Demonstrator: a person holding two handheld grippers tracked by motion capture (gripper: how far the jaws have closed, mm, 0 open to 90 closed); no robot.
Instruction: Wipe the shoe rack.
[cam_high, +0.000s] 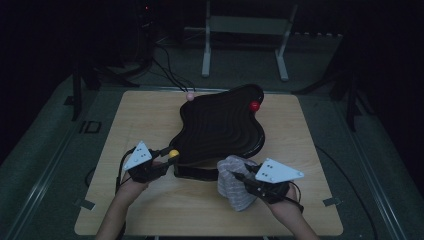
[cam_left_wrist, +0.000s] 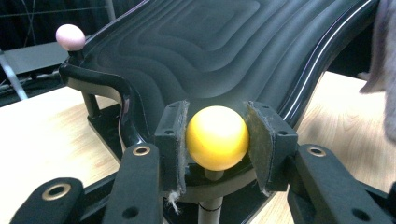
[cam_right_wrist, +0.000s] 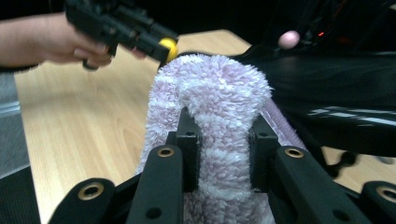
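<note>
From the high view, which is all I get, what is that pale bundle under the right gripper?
Observer: A fluffy pale pink towel; the right gripper has its jaws shut on a fold of it.
Operator: And the small yellow ball at the left gripper?
Observer: The yellow ball sits between the left gripper's pads, atop a thin post under the glossy black wavy tray.
Operator: Is the tray smooth?
Observer: No, the left gripper view shows stepped ridges in concentric rings across it.
Operator: And the pink ball at the far edge?
Observer: The pale pink ball also tops a thin post.
</note>
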